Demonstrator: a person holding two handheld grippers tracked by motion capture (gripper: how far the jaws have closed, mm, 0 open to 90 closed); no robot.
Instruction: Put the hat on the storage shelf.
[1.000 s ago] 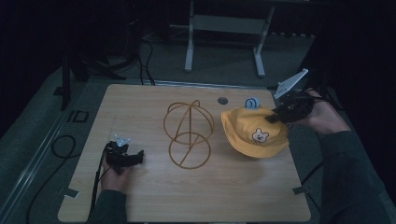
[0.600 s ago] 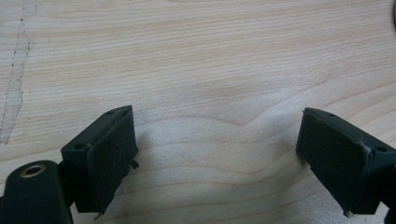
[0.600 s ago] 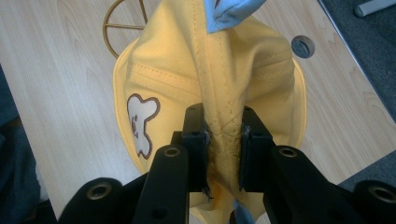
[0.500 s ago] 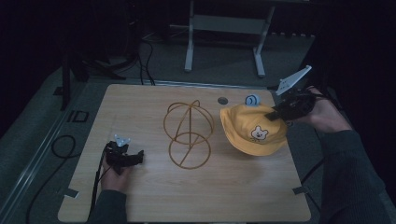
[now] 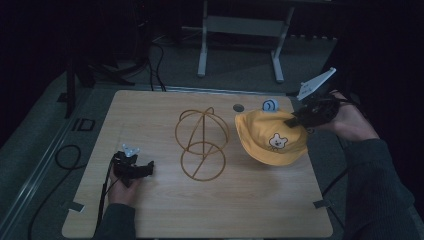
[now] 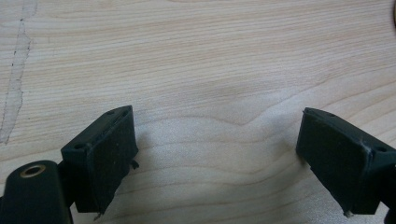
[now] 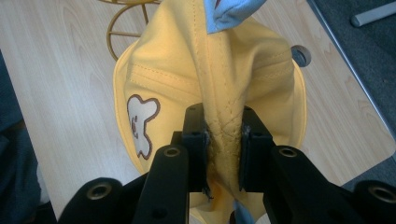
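- Right tongs (image 7: pixel 223 154): clenched on a gathered fold of the yellow hat (image 7: pixel 224 74), jaws pressing the stitched fabric from both sides, as seen in the right gripper view.
- Right tongs (image 5: pixel 294 120) in the high view: at the far right of the worktop (image 5: pixel 150 210), gripped by the person's right hand (image 5: pixel 350 122), tips at the hat's right edge, grey three-cornered plate raised above.
- Left tongs (image 6: pixel 217 154): released, jaws spread wide apart, nothing between them but bare wood grain in the left gripper view.
- Left tongs (image 5: pixel 145 167) in the high view: low over the near left part of the worktop, held by the left hand (image 5: pixel 122 187), cable trailing off toward the near edge.
- Yellow hat (image 5: pixel 272 137): on the right part of the worktop, brim resting on the wood, pinched fold lifted on the right side; bear patch (image 5: pixel 277 142) facing the near side.
- Bear patch (image 7: pixel 140 123) in the right gripper view: white with a brown outline, to the left of the jaws.
- Blue piece (image 5: pixel 270 105): at the far edge of the hat; same blue fabric (image 7: pixel 229 11) at the top of the fold in the right gripper view.
- Wire stand (image 5: pixel 201 142): golden, domed top over a ring base, upright at mid-worktop, just left of the hat; touching or apart cannot be told.
- Round hole (image 5: pixel 238 107): in the worktop, beyond the hat and to its left.
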